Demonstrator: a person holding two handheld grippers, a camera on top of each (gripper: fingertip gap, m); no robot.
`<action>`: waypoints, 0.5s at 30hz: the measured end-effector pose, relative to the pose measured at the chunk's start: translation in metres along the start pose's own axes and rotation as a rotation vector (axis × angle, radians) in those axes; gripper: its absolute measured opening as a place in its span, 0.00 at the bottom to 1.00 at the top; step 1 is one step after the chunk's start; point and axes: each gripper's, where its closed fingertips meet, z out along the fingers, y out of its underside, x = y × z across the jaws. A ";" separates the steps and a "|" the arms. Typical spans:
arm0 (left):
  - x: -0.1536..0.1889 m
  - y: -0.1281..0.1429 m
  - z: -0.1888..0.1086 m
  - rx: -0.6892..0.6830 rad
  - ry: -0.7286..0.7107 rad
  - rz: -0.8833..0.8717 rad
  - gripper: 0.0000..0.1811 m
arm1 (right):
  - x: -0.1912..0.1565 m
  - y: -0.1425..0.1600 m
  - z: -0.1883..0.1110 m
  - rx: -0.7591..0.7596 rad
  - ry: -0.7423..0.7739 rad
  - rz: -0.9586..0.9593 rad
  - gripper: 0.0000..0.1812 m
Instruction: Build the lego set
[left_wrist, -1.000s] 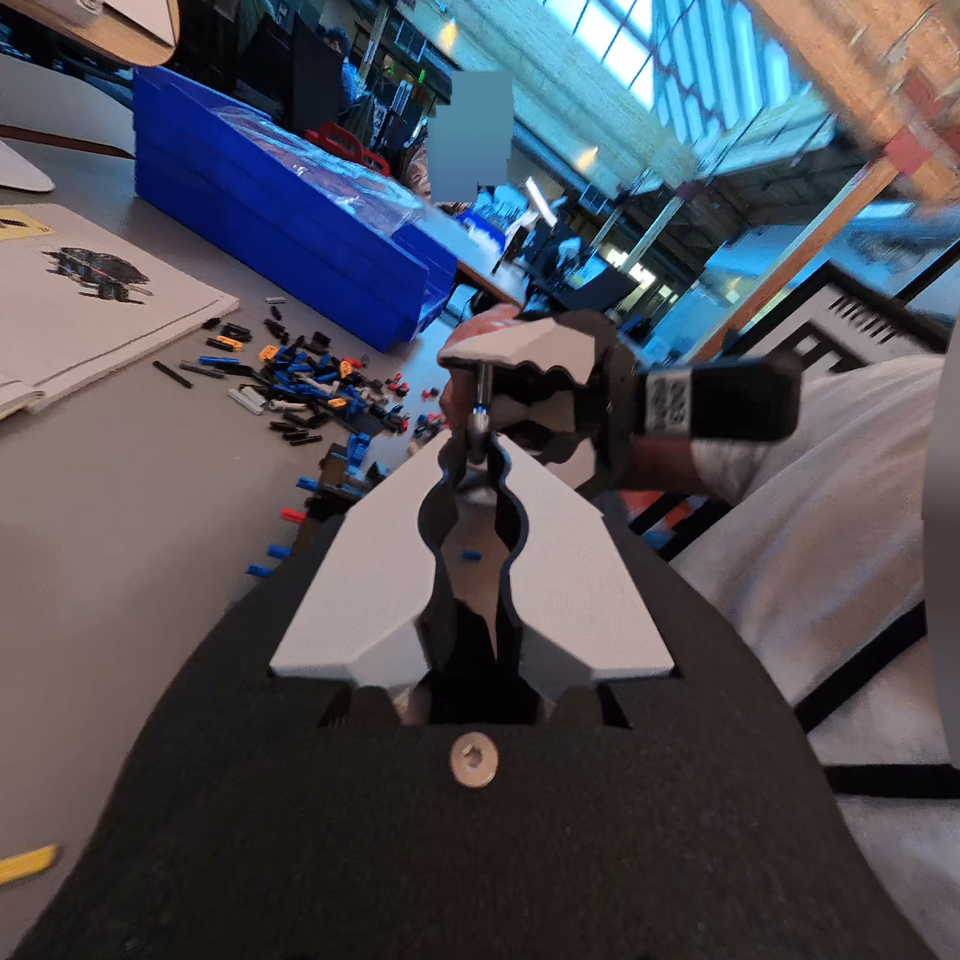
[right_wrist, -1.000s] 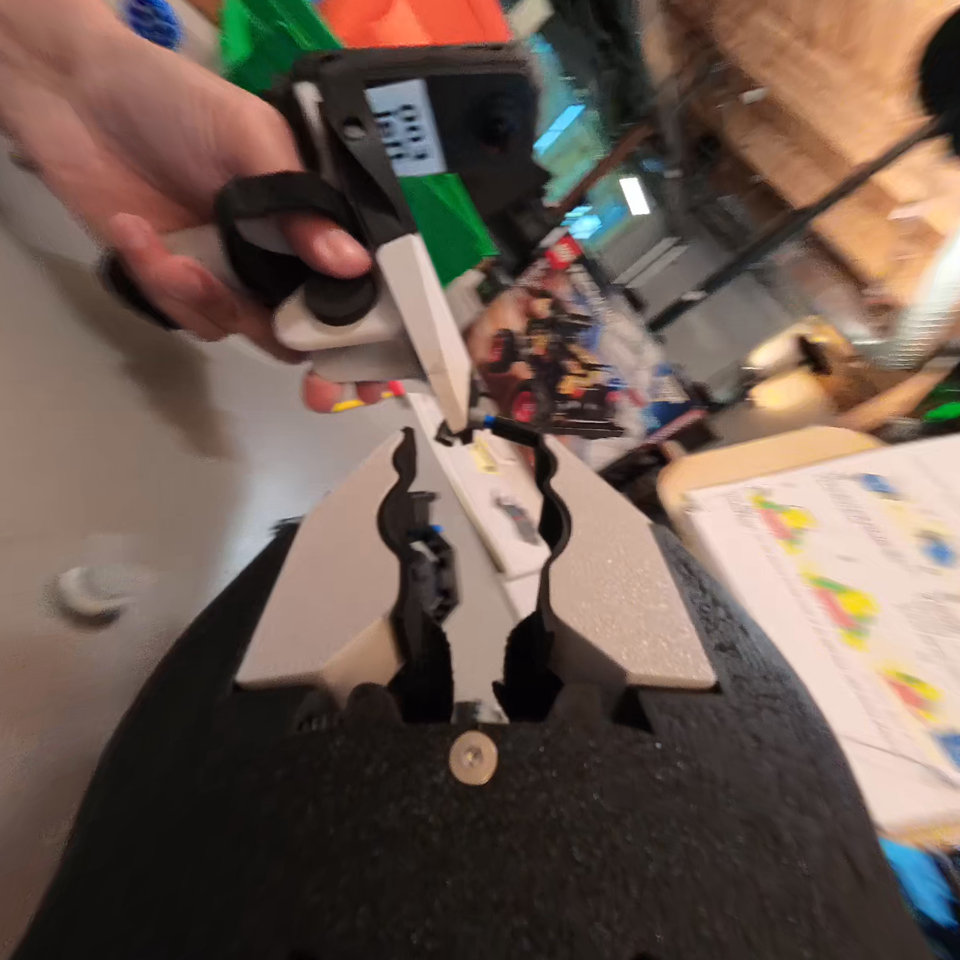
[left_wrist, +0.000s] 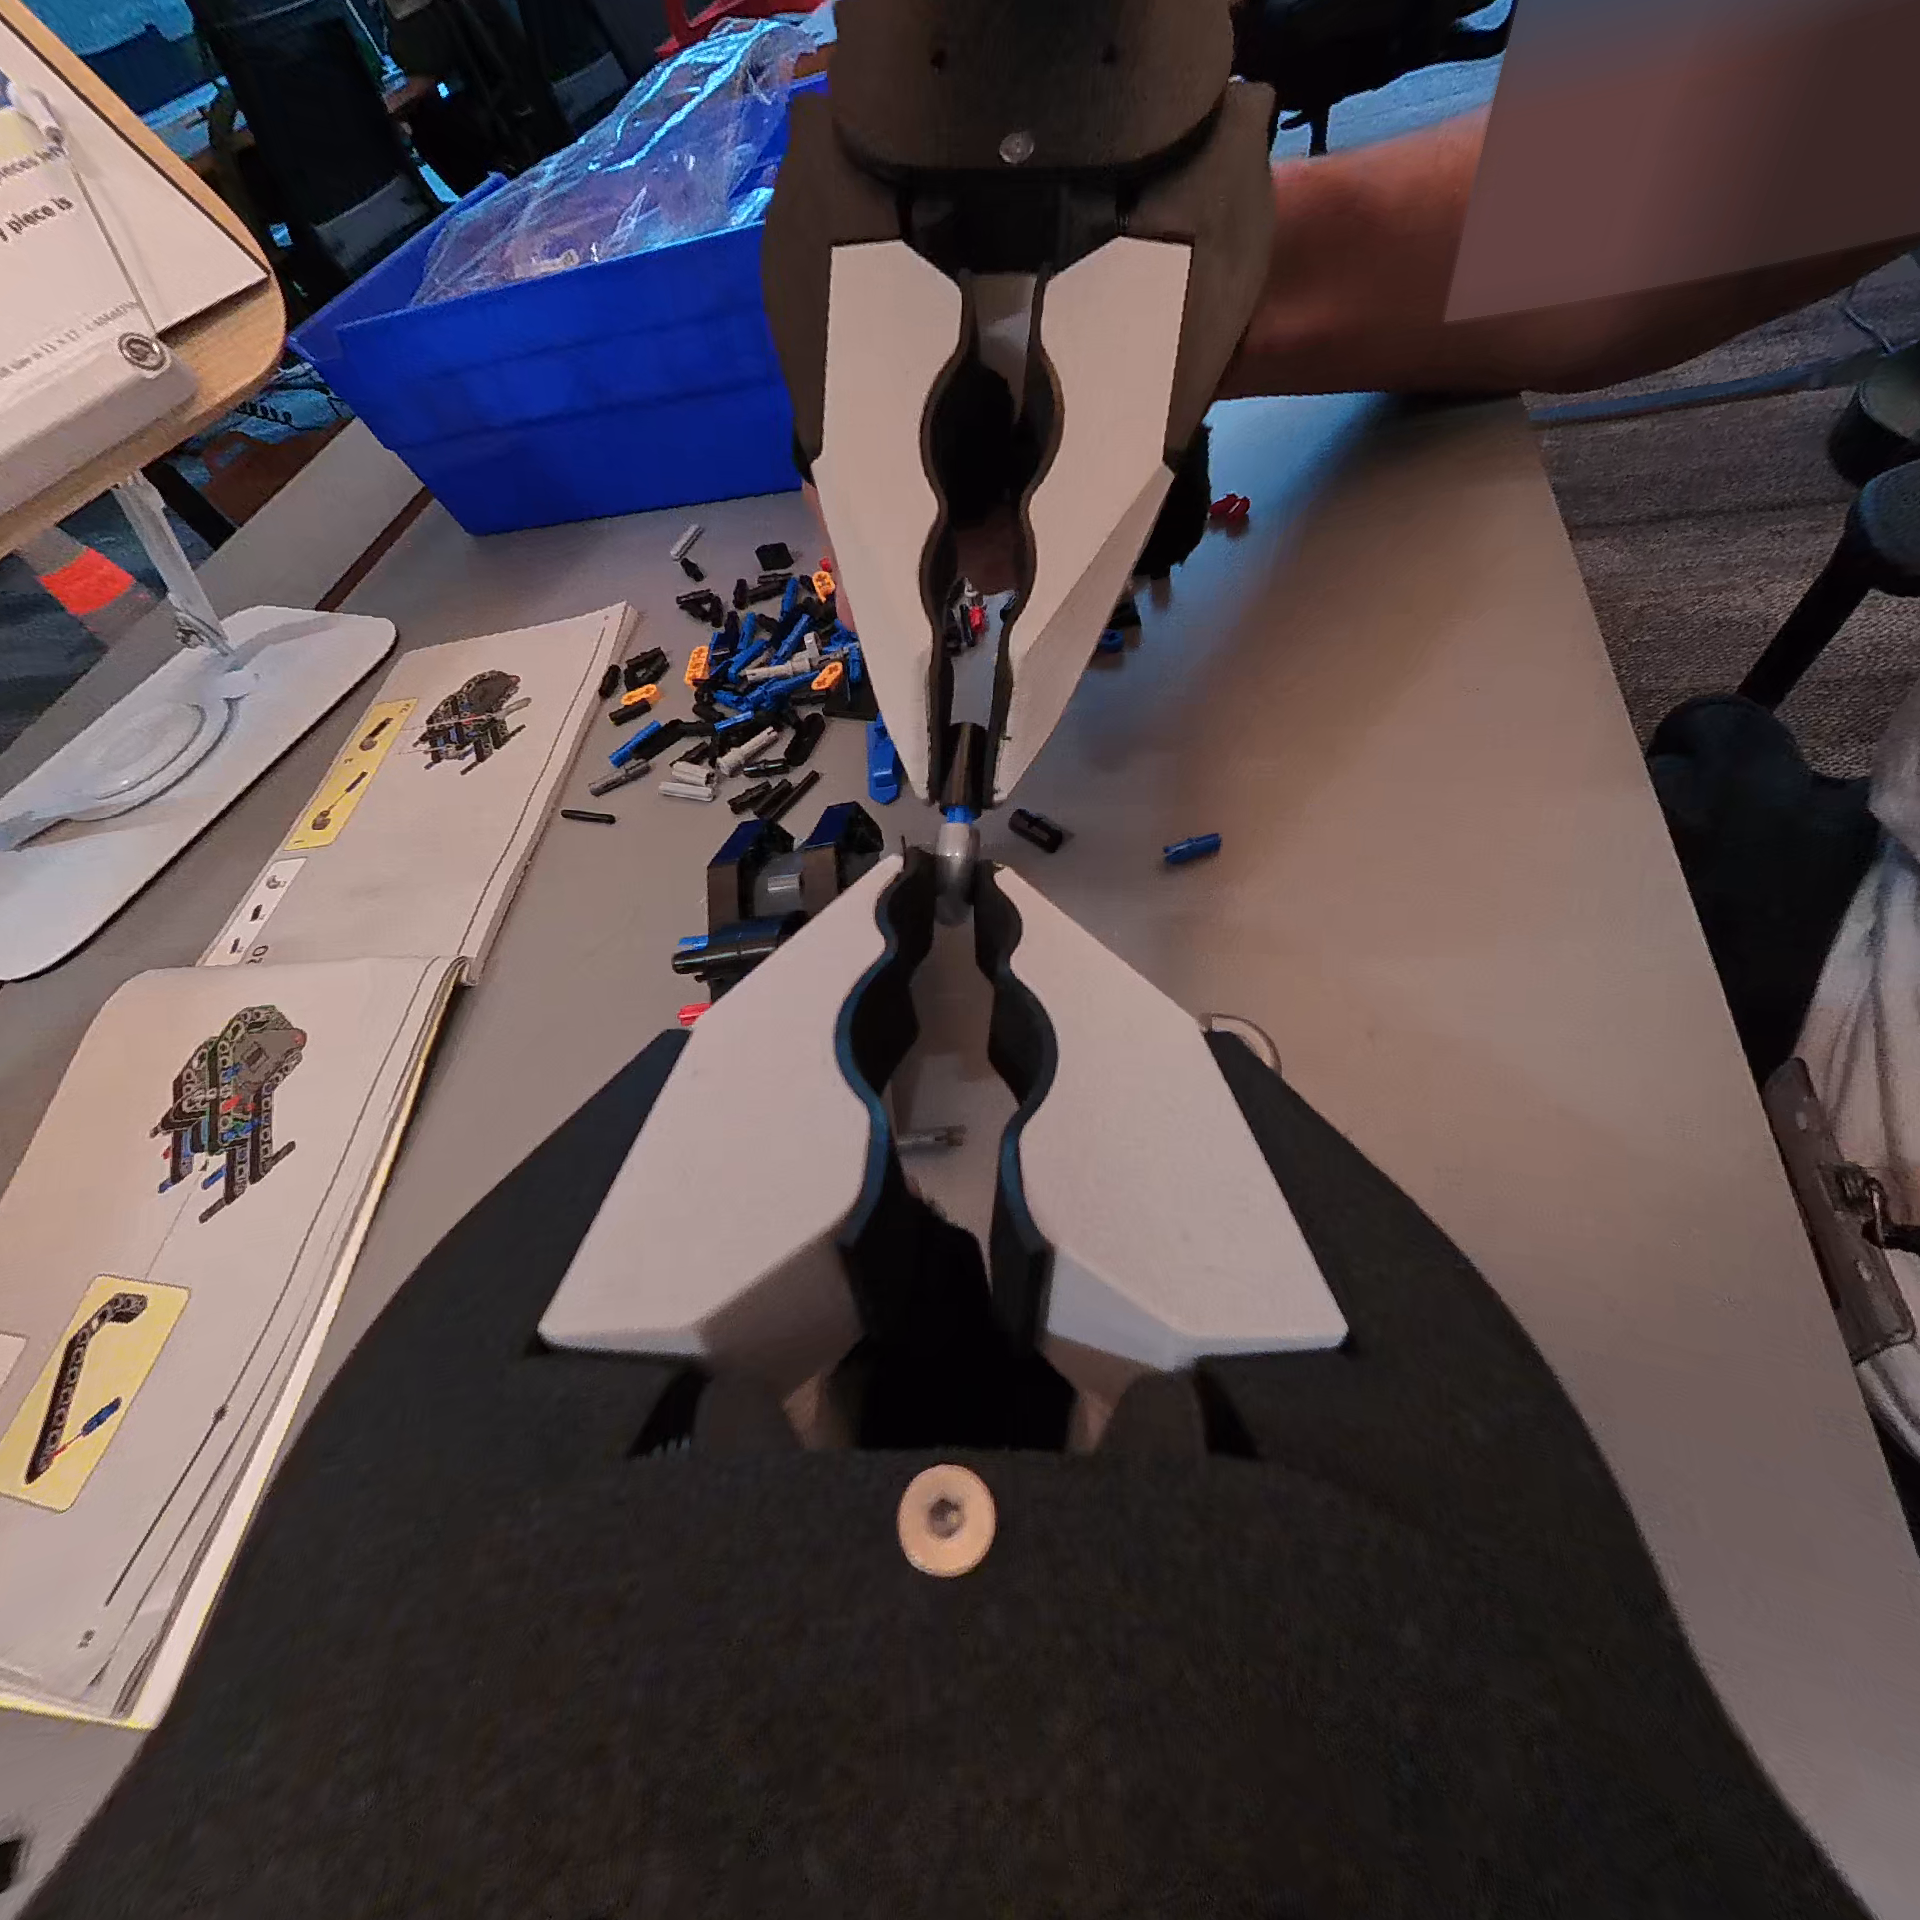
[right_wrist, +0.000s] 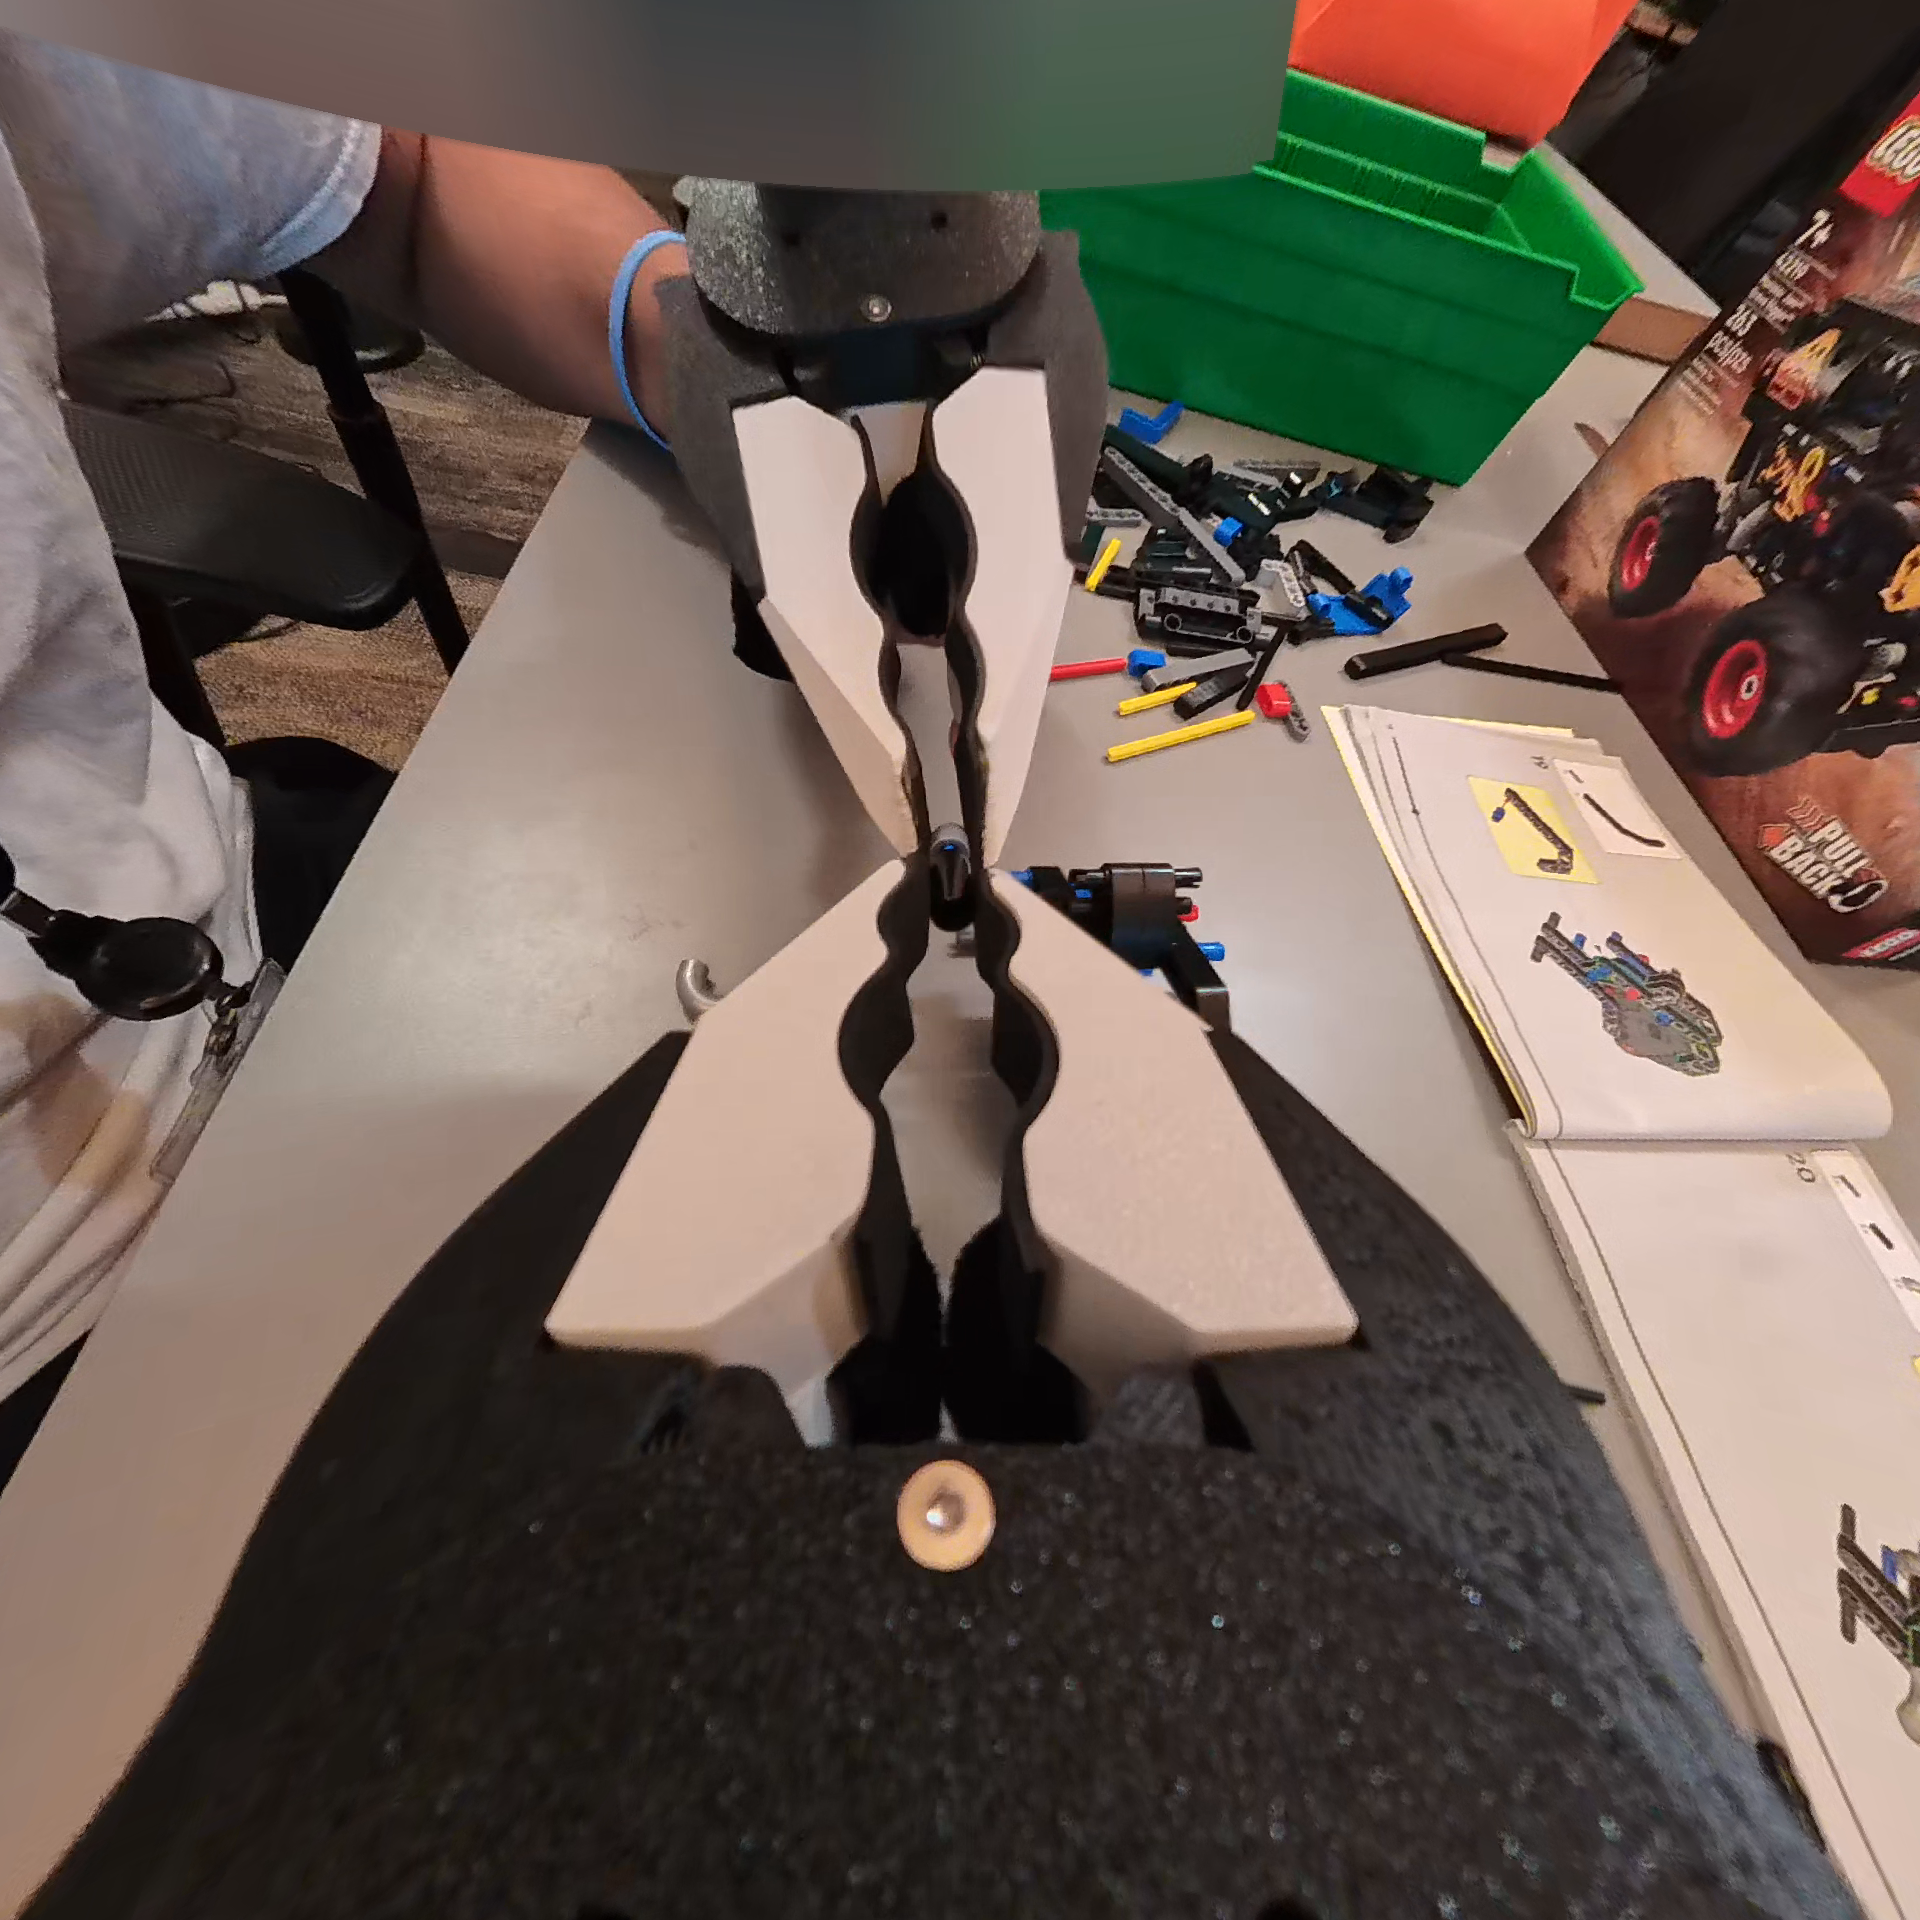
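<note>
Early going, I judge: my left gripper (left_wrist: 951, 883) pinches a grey connector (left_wrist: 954, 868), my right gripper (right_wrist: 951, 894) a black pin (right_wrist: 948, 878), tip to tip at frame centre; loose pieces (left_wrist: 748, 686) upper left remain unbuilt.

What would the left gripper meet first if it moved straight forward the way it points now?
Most likely the right gripper, which faces it tip to tip. The left gripper holds a grey piece already touching, or nearly touching, the black pin held opposite.
</note>
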 end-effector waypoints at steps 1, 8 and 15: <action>0.000 -0.001 0.000 0.005 0.000 -0.001 0.03 | 0.000 -0.001 -0.001 0.009 0.001 -0.001 0.04; -0.001 -0.003 -0.001 0.013 -0.032 0.028 0.03 | 0.001 -0.001 -0.001 -0.012 0.020 -0.024 0.04; -0.006 0.003 0.002 -0.054 -0.143 0.144 0.03 | 0.004 0.004 0.003 -0.054 0.055 -0.046 0.04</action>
